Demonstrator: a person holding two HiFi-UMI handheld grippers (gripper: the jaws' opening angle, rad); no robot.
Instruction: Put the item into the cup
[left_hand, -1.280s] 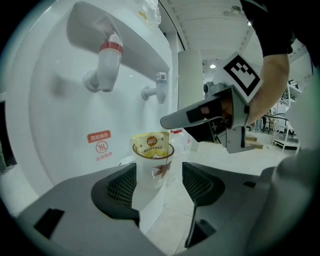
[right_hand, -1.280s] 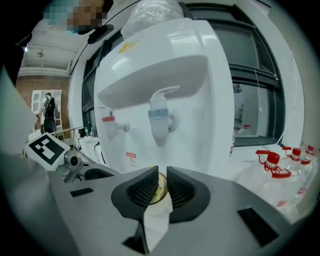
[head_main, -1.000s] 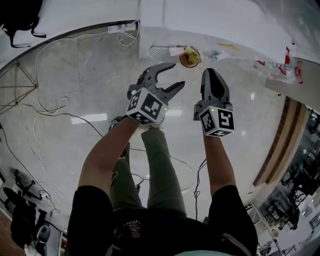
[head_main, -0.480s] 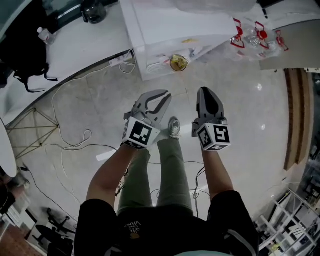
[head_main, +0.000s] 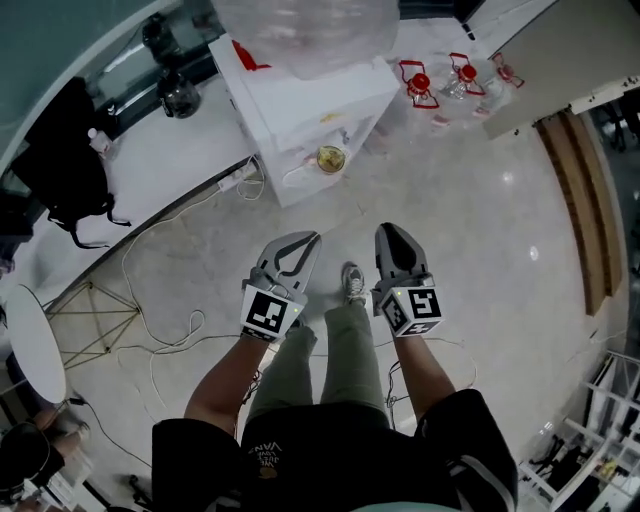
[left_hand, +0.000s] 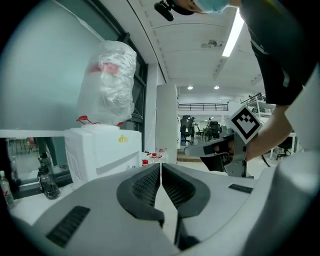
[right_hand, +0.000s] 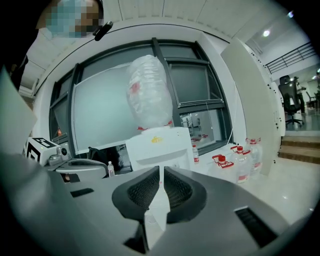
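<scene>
Both empty, left gripper (head_main: 311, 239) jaws just closed, right gripper (head_main: 389, 232) shut, open floor (head_main: 455, 205) before water dispenser (head_main: 300, 105).

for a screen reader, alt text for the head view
Seen from above, the left hand-held gripper, just closed, and the right hand-held gripper hang shut and empty over a pale floor. Ahead, a cup sits at a white water dispenser.

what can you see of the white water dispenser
The white water dispenser is a boxy, plastic-looking cabinet standing upright on the pale floor beside a white counter. A big upturned bottle wrapped in clear film sits on top. A small yellow mark shows on its front. A cup with yellowish contents sits at its front, seemingly on the drip ledge. Red-capped jugs stand on the floor nearby.
</scene>
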